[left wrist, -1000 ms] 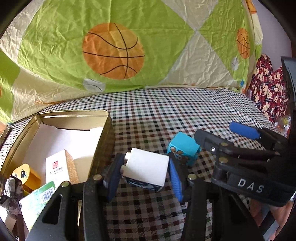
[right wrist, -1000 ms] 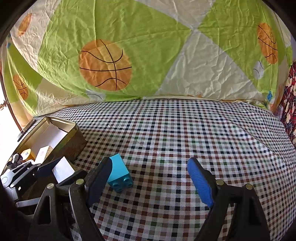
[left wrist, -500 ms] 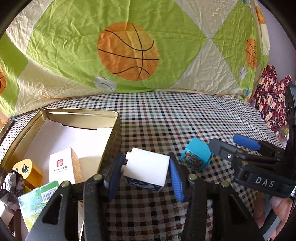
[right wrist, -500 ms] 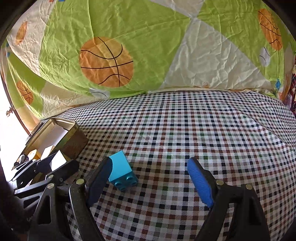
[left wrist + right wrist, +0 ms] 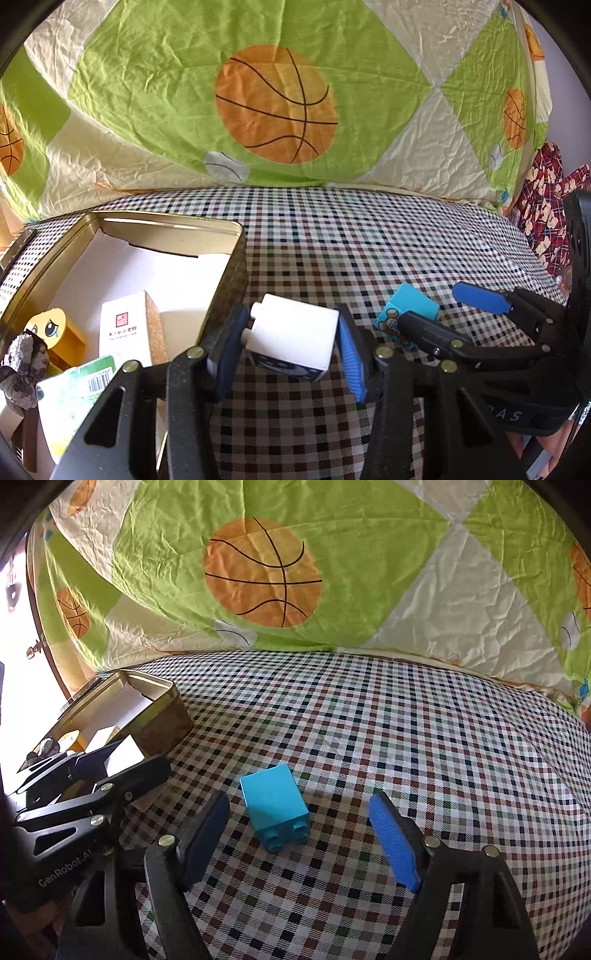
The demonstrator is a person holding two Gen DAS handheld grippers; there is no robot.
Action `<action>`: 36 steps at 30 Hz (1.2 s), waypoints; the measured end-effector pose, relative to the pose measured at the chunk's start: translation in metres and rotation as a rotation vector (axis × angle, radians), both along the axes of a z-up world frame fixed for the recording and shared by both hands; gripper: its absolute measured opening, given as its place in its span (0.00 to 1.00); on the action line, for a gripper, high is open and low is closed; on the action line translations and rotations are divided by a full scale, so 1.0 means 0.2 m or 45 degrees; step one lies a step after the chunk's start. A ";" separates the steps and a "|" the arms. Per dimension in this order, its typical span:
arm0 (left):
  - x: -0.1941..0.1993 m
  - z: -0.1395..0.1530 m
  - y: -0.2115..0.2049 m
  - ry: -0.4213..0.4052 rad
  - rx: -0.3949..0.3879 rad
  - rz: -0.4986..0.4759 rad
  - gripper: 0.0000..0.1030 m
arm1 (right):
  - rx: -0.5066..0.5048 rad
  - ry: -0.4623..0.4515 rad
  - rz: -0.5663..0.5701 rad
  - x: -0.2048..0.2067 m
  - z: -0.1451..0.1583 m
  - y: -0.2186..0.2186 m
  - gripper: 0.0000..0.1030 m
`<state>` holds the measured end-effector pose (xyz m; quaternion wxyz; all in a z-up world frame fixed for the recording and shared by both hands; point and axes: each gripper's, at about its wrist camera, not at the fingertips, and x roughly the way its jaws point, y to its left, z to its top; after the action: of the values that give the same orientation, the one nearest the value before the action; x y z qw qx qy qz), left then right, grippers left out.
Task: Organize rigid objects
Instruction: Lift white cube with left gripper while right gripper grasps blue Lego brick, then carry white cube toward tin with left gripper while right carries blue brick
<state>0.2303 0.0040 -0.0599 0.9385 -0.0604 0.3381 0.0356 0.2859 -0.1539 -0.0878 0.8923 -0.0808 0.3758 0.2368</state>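
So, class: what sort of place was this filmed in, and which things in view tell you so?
Most likely a bedroom at home, on a bed: a checked sheet covers the surface, a basketball-print quilt is heaped behind it, and patterned clothing lies at the edge.

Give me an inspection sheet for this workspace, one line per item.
Surface: checked cloth, wrinkled.
Job's things: white block in the left gripper; blue block lying on the cloth; gold tin open, holding a small carton, a yellow face block and a green packet.
Clutter: nothing seen.
Grippers: left gripper shut on the white block beside the tin; right gripper open, jaws just been closing, blue block between them untouched.
Cables: nothing seen.
Surroundings: basketball-print quilt behind; red patterned fabric at right.
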 end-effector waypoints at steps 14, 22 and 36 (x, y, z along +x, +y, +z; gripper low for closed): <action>-0.02 0.00 0.00 -0.016 -0.022 -0.001 0.47 | -0.106 -0.168 0.039 -0.14 0.05 0.07 0.33; -0.09 0.04 -0.03 -0.099 0.015 -0.004 0.47 | -0.075 -0.286 0.004 -0.26 0.11 0.05 0.33; -0.20 0.09 -0.10 -0.192 0.101 -0.009 0.47 | 0.011 -0.378 -0.017 -0.38 0.15 0.00 0.33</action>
<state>0.1901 -0.0161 -0.0428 0.9631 -0.0245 0.2650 0.0409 0.2106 -0.1547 -0.0576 0.9400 -0.1086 0.2392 0.2178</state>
